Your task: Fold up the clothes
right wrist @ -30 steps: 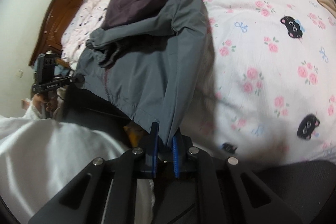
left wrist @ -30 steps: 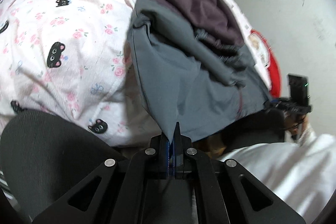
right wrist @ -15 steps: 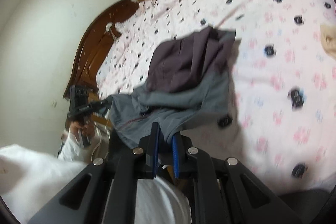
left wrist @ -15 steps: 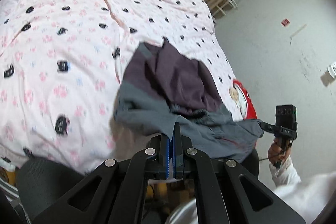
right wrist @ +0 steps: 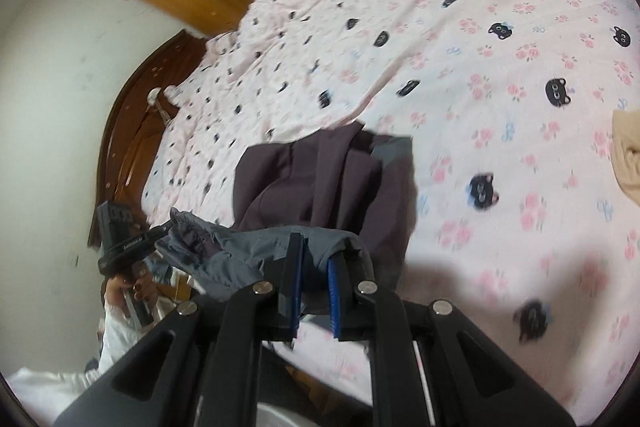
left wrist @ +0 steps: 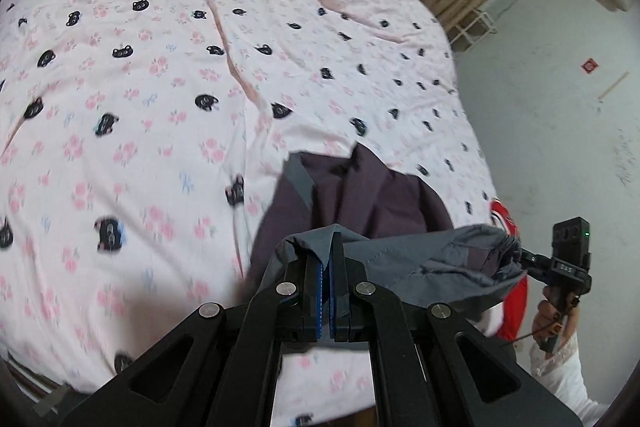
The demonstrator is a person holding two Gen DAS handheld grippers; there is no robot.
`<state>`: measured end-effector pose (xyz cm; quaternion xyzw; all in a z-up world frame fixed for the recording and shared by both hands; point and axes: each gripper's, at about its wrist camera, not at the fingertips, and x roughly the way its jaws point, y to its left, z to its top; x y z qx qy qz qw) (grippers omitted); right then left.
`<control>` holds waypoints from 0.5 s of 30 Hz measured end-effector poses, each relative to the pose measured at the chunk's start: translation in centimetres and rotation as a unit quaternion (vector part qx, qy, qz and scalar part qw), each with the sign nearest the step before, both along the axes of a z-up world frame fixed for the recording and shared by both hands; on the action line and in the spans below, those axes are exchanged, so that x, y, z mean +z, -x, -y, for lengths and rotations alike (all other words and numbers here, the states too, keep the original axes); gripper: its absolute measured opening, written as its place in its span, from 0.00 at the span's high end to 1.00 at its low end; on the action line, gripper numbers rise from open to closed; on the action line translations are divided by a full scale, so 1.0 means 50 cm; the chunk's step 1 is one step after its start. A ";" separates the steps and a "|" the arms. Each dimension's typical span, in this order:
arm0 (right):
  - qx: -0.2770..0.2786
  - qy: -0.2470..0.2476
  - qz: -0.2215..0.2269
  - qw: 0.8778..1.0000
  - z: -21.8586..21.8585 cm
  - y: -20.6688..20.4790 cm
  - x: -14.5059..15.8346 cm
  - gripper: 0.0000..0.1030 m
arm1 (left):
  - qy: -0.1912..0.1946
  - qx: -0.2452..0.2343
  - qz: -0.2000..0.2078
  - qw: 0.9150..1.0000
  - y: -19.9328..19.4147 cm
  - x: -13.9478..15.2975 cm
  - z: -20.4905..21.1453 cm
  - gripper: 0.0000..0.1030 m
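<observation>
A grey garment [left wrist: 424,255] with a dark purple lining or second layer [left wrist: 360,195] is held up by one edge above the near side of the bed, the grey edge stretched between the two grippers while the purple part hangs down onto the quilt; in the right wrist view the same grey fabric [right wrist: 248,247] runs leftward from the fingers and the purple part [right wrist: 320,179] lies beyond it. The left gripper [left wrist: 328,287] has its blue-padded fingers pressed together on a corner of the grey edge; the right gripper [right wrist: 314,291] pinches a bunched fold of the same edge, its pads set slightly apart by the thickness of cloth between them. Each gripper shows in the other's view, gripping the far end of the fabric, with the person's hand [left wrist: 554,315] on its handle. Beneath lies a pink quilt [left wrist: 160,87] printed with black cat faces and flowers; a dark wooden headboard [right wrist: 132,131] curves at its far end; a beige cloth [right wrist: 628,155] rests at the quilt's right side.
</observation>
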<state>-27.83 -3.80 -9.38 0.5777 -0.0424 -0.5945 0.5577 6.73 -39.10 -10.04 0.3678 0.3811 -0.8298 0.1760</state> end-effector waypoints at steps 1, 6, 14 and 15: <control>-0.002 -0.008 0.003 1.000 0.012 0.008 -0.011 0.89 | 0.004 0.003 0.009 1.000 0.016 -0.006 0.011 0.99; -0.013 -0.047 0.017 0.999 0.072 0.047 -0.068 0.89 | 0.003 0.020 0.042 0.999 0.075 -0.051 0.056 0.99; -0.029 -0.110 0.040 0.993 0.168 0.110 -0.158 0.89 | -0.037 0.047 0.060 0.996 0.110 -0.136 0.104 0.96; -0.031 -0.118 0.042 0.992 0.179 0.117 -0.169 0.89 | -0.045 0.054 0.054 0.996 0.107 -0.140 0.109 0.96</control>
